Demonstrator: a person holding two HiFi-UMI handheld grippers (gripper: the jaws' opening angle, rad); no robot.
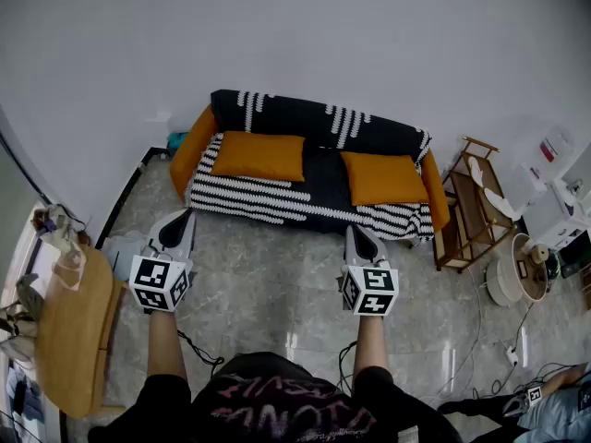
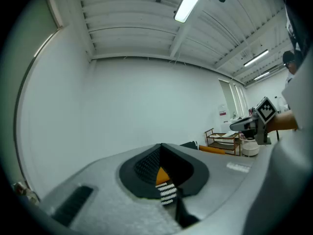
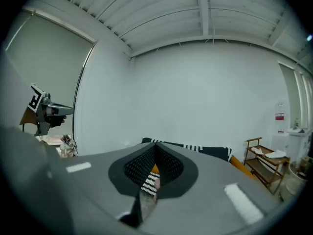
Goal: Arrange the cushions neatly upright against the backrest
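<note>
orange cushions [image 1: 259,156], black-and-white striped sofa [image 1: 277,198], grey marbled floor [image 1: 268,289]

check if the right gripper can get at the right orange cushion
Probably yes, after a step closer: only bare floor lies between the right gripper and the sofa, and the right orange cushion lies uncovered. Its jaws are shut.

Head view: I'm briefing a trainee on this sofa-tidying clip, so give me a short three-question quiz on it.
1. How many orange cushions are on the sofa?
2. True or false: the left gripper and the right gripper both have their fingers shut, holding nothing.
3. What stands at the sofa's right end in the head view? A) wooden rack B) bicycle C) piano
Key: 1 two; 2 true; 3 A.
</note>
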